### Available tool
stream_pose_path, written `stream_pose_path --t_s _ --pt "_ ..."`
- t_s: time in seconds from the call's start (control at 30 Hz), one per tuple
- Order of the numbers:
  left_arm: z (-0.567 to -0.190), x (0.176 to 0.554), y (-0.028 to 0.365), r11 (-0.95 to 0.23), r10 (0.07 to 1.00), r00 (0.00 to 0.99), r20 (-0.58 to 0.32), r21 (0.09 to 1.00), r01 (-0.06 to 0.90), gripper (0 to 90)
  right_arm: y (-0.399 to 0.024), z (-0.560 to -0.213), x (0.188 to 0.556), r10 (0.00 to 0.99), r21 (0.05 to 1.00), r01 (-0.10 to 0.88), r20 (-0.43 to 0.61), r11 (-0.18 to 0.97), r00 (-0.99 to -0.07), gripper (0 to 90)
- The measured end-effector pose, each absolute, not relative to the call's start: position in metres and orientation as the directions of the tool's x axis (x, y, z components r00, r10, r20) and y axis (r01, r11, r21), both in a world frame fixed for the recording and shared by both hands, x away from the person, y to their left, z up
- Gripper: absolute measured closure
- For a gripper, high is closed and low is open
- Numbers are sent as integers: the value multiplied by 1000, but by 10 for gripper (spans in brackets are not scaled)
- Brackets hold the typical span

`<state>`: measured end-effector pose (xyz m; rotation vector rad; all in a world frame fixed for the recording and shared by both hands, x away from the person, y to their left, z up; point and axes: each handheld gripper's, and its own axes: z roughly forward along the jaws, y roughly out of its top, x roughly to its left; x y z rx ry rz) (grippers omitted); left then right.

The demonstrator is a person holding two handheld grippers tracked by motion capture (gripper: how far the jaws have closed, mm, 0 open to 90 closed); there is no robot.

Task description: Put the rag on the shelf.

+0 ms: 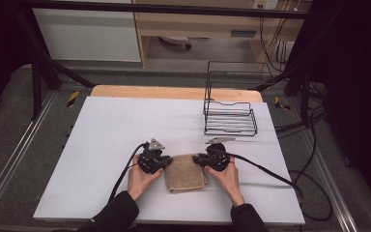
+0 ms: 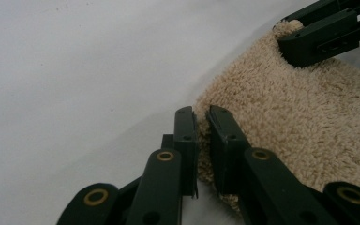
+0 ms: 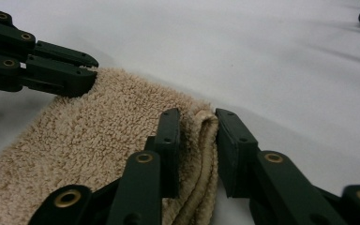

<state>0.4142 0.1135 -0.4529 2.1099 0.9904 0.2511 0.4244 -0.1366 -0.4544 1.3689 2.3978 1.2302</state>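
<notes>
A folded beige towel (image 1: 186, 173) lies on the white table (image 1: 125, 125) near the front edge. My left gripper (image 1: 166, 162) is at the towel's far left corner. In the left gripper view its jaws (image 2: 202, 117) are nearly together, with a thin edge of the towel (image 2: 300, 122) pinched between them. My right gripper (image 1: 199, 159) is at the far right corner. In the right gripper view its jaws (image 3: 198, 117) clamp the thick folded edge of the towel (image 3: 98, 126). Each gripper view also shows the other gripper farther off, on its own corner.
A black wire rack (image 1: 230, 116) stands at the back right of the table. A wooden board (image 1: 174, 92) runs along the far edge. Black cables (image 1: 270, 174) trail from both grippers across the table, the right one off the right side.
</notes>
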Motion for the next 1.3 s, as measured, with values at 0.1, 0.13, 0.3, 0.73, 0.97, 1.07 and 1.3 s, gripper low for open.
stream_pose_path --t_s 0.1,0.13,0.3,0.73,0.97,1.07,1.3 --pt "-453 416 115 -393 720 678 -144 721 570 812 -137 -454 425 764 695 672 280 257 -581 791" --pt "-453 416 115 -393 719 679 -146 721 571 812 -137 -454 424 764 694 673 281 256 -581 800" --pt "-452 416 116 -383 716 679 -165 720 579 828 -137 -452 424 764 694 676 288 250 -578 818" --pt "-435 412 124 -339 691 694 -202 757 558 842 -143 -438 416 747 736 640 294 221 -597 819" --pt "-421 407 126 -328 673 715 -190 790 518 842 -148 -425 408 735 767 613 301 192 -607 820" --pt "-416 404 125 -325 668 722 -179 803 500 842 -150 -421 406 732 781 598 299 180 -612 821" --pt "-406 399 125 -314 659 733 -168 824 471 842 -154 -412 400 727 812 558 279 170 -628 821"
